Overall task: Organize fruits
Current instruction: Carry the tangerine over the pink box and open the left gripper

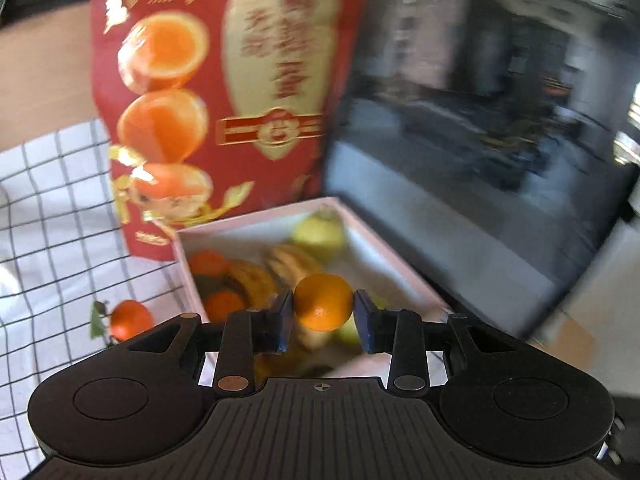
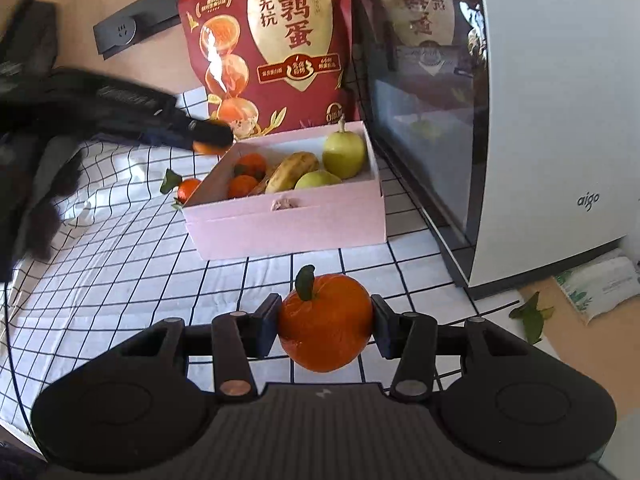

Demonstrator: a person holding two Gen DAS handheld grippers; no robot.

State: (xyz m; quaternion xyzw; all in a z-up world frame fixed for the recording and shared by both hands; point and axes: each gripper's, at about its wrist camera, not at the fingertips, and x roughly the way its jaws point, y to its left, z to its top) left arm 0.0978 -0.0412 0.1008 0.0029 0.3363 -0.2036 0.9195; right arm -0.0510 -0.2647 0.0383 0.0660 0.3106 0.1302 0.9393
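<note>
My left gripper (image 1: 323, 309) is shut on a small orange (image 1: 323, 301) and hovers above the near corner of the pink box (image 1: 394, 264). From the right wrist view, that same left gripper (image 2: 210, 136) reaches in from the left over the pink box's (image 2: 288, 224) far left corner. The box holds tangerines (image 2: 242, 185), a banana (image 2: 291, 170) and green pears (image 2: 345, 149). My right gripper (image 2: 325, 326) is shut on a large tangerine with a green leaf (image 2: 325, 322), held above the checked cloth in front of the box. Another leafy tangerine (image 2: 187, 189) lies on the cloth left of the box.
A tall red snack bag (image 2: 276, 40) stands behind the box. A white appliance with a dark glass door (image 2: 552, 120) stands to the right. A loose green leaf (image 2: 532, 316) and a wipes pack (image 2: 600, 284) lie on the counter. The white checked cloth (image 2: 120, 260) covers the counter.
</note>
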